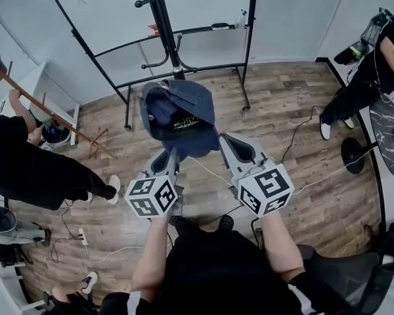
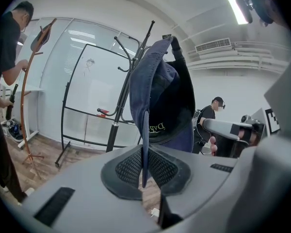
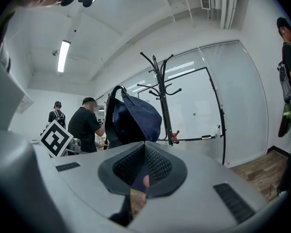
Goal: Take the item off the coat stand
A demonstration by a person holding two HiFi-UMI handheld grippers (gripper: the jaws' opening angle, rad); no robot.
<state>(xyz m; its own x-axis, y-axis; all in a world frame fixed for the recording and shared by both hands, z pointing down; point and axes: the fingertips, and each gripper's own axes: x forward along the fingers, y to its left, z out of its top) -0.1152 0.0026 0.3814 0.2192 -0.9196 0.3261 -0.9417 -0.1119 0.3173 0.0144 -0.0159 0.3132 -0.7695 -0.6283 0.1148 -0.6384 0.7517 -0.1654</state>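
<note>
Left gripper (image 2: 144, 148) clamps the navy cap (image 1: 177, 113) by its brim, right gripper (image 3: 144, 148) nips its cloth: 2 grips likely steady it clear of the coat stand (image 1: 164, 31).

One navy cap (image 1: 178, 117), two grippers (image 1: 173, 151) (image 1: 221, 138), two coat stands (image 1: 164, 25) (image 1: 52, 113), two bystanders (image 1: 26, 166) (image 1: 371, 74)

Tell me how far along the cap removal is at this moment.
Done, it seems: in the right gripper view the dark blue cap sits clear of the coat stand hooks. In hand: the left gripper is shut on its brim, and the right gripper pinches its fabric. Left: carrying it away and setting it down; no drop spot shows.
</note>
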